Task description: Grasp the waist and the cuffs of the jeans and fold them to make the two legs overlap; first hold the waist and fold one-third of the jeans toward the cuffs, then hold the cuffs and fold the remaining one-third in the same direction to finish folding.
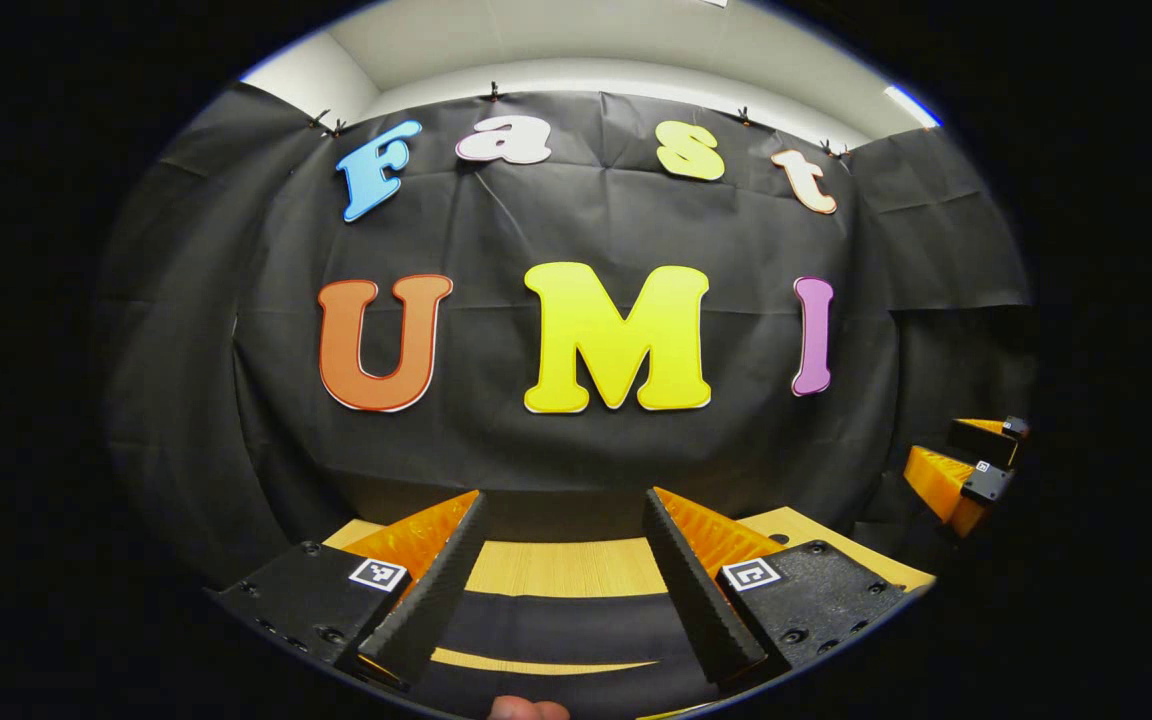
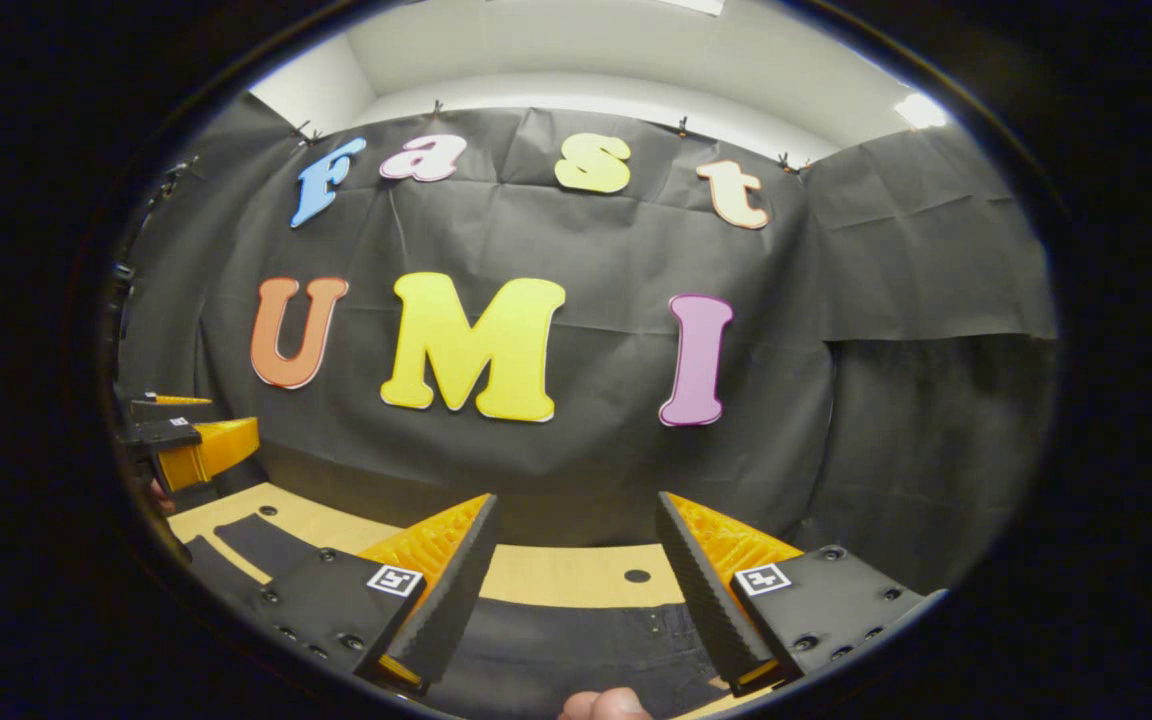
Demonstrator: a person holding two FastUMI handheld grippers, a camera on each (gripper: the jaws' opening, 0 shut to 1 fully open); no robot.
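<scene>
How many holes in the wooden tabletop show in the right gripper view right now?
2. One hole lies ahead between the right hand-held gripper fingers; another hole sits far left near the jeans. More may hide under the jeans.

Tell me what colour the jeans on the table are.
Very dark, near black. The jeans show best in the right gripper view, lying on the light wooden table.

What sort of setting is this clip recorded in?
Probably an indoor recording booth, not a home: black cloth hangs clipped as a backdrop, a light wooden table holds dark jeans, and both handheld grippers, left gripper and right gripper, point at the cloth.
</scene>
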